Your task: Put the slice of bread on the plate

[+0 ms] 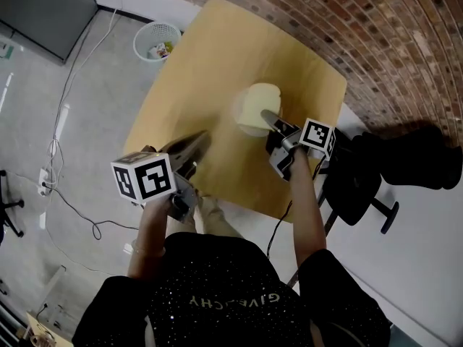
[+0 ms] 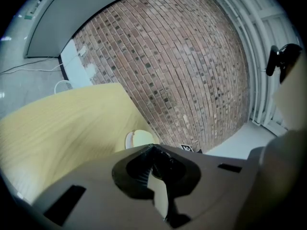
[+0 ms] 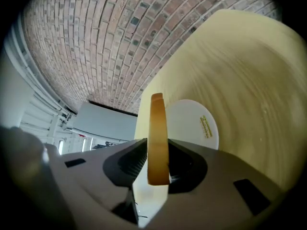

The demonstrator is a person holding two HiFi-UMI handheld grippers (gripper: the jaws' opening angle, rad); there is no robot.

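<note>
Two grippers in the head view. Right gripper (image 1: 271, 120) out over the far right part of the table (image 1: 217, 56), clamped on the bread (image 1: 259, 101) and holding it over the plate (image 1: 249, 130). Left gripper (image 1: 199, 142) nearer and to the left, well apart from the plate, doing nothing. Basket (image 1: 156, 40) on the floor past the far left table corner, some scraps inside, too small to tell what.

Left gripper view next: jaws together, nothing in them. Plate (image 2: 128, 140) just past the tips, out toward the brick wall.

Right gripper view: jaws closed partway on the bread (image 3: 157, 138), pinching its flat faces, slice standing on edge. Plate (image 3: 194, 121) beyond it, bare apart from a small yellow print. So not lying on the plate yet, only held over it.

Worries from here, purely guessing:
- Letting go with the slice on edge like that: could tip the wrong way and flop half over the rim or onto the table.
- Squeezing soft bread too hard: probably dents or tears it.
- Coming down too low: could bump the plate and shove it toward the table's right edge.
</note>
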